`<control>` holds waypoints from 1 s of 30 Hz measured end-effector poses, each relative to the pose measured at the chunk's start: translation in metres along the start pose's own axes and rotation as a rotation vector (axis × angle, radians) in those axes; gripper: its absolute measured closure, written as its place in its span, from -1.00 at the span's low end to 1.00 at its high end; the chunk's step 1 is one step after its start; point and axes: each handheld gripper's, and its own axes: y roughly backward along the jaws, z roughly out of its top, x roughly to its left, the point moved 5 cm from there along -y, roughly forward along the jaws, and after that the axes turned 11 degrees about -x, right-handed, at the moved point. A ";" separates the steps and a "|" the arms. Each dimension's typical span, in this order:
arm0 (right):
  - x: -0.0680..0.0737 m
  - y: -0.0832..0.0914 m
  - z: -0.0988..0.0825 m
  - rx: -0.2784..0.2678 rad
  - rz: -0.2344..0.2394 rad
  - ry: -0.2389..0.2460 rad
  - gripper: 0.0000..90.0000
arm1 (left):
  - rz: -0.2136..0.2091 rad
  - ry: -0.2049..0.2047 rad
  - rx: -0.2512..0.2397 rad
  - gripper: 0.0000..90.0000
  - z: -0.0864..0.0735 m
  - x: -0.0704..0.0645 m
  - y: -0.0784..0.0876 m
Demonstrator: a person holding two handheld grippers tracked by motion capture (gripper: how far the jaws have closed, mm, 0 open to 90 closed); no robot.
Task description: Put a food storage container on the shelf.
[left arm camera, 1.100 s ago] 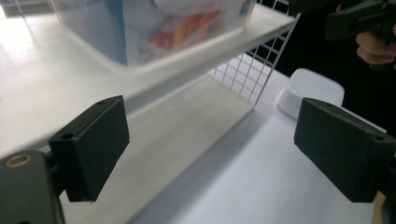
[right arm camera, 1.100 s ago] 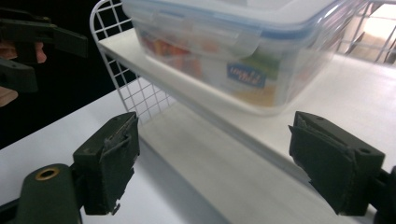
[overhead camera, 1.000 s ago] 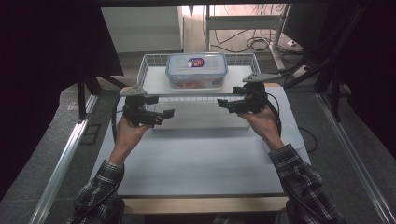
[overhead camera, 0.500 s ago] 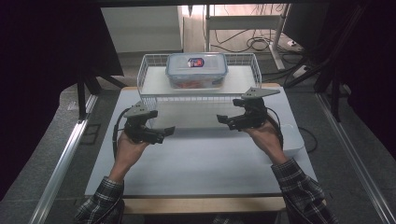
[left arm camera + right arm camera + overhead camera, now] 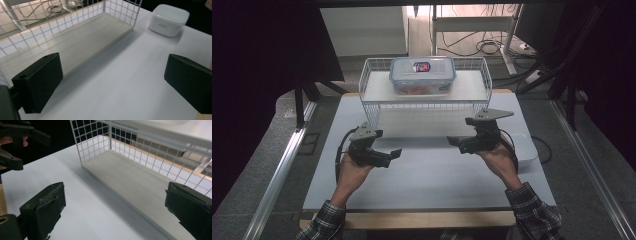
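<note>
Lidded container (image 5: 422, 75) sits on the top deck of the wire rack (image 5: 372, 95), beyond both tongs, above them and midway between them. Its lid is shut, and it looks to be set down for good.

The left tongs (image 5: 393, 157) and right tongs (image 5: 456, 146) hang low over the surface (image 5: 427, 175), just short of the rack's front. Their jaws face each other across bare surface. Both pairs have just been opening. They stand wide apart with nothing between the pads, which fits hands that have let go and now rest apart. From each set of tongs, the rack's lower wooden shelf lies straight ahead, and it is bare. A small white box (image 5: 168, 20) stands on the surface outside the right tongs, at the rack's far end as seen from the left tongs.

The container's contents are hard to read: something reddish shows through the wall, and the lid label is too small to make out. The person's forearms are cut off at the bottom edge of the high view.
</note>
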 end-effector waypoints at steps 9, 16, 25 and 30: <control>0.005 0.011 -0.023 0.020 -0.002 -0.022 -0.96 | 0.002 0.020 -0.005 -0.97 -0.021 -0.005 0.005; 0.010 0.018 -0.034 0.027 -0.001 -0.022 -0.95 | 0.019 0.009 0.000 -0.97 -0.038 -0.011 0.011; 0.020 0.025 -0.056 0.053 -0.002 -0.016 -0.94 | 0.052 -0.002 0.000 -0.97 -0.056 -0.016 0.023; 0.024 0.029 -0.067 0.061 -0.017 0.006 -0.94 | 0.085 -0.028 0.020 -0.97 -0.064 -0.018 0.027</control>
